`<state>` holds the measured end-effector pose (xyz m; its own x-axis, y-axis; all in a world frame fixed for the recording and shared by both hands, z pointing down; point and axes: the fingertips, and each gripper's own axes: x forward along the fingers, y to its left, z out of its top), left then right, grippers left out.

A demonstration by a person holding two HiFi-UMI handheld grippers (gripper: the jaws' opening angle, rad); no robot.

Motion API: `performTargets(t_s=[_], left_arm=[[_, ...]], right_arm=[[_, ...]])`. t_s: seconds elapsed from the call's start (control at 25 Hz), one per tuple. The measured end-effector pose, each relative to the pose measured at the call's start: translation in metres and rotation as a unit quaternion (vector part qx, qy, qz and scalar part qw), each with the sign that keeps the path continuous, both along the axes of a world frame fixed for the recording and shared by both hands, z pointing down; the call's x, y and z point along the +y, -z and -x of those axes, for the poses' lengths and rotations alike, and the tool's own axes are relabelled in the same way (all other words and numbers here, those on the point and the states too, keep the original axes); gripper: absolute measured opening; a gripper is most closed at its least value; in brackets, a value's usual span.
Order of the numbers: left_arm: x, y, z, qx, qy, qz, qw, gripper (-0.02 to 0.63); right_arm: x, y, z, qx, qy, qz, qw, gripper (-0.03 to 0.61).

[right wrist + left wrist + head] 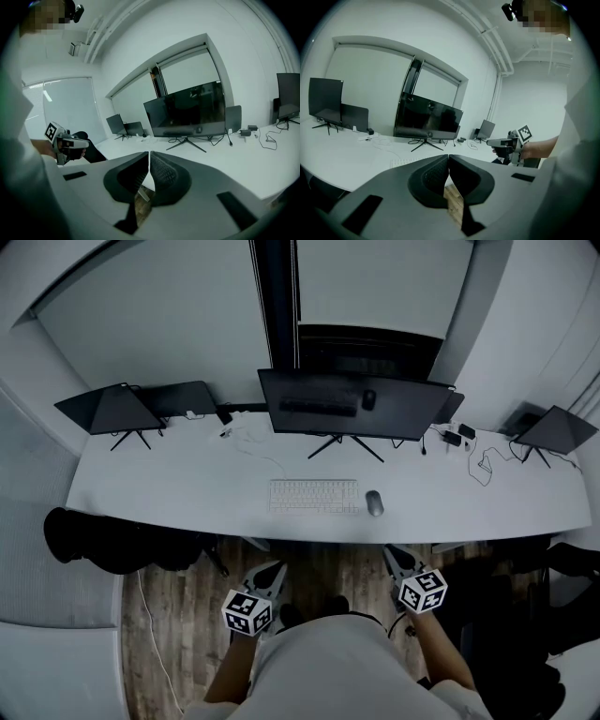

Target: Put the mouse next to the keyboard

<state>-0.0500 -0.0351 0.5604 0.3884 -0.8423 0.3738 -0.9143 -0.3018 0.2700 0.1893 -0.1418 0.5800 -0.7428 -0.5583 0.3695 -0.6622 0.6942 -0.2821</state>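
Both tools hang low in front of the person, short of the bench edge and over the wooden floor [178, 606]. The left tool [272, 570] has its jaws pressed together with nothing between them, as its own view shows [448, 159]. The right tool [394, 554] is likewise closed and empty [149, 157]. Neither touches anything.

Beyond them the white bench [169, 493] carries the keyboard [314, 496] near its front edge, roughly centred before the person. The mouse [374, 503] lies just beside the keyboard's right end, apart from it by a narrow gap and about level with its front rows. Farther back stands the large monitor [356, 404], with loose cables and smaller screens out toward both ends of the bench.

Judged from how things lie, the mouse already sits where the task wants it, so no carrying step is in hand; this looks like the resting pose once placement is done. If any further move is needed, it would fall to the right tool, which is nearer: open, reach forward, and only nudge the mouse.
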Motion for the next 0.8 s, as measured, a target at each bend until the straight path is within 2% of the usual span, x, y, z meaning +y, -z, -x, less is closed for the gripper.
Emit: performTargets(t_s=[0.2, 0.8], left_arm=[[0.010, -0.003, 0.007, 0.006, -0.005, 0.006, 0.9999, 0.018], [0.003, 0.001, 0.008, 0.016, -0.011, -0.005, 0.9998, 0.018]], right_arm=[[0.001, 0.006, 0.006, -0.011, -0.021, 0.002, 1.000, 0.035], [0.001, 0.021, 0.008, -0.003, -0.022, -0.013, 1.000, 0.035]])
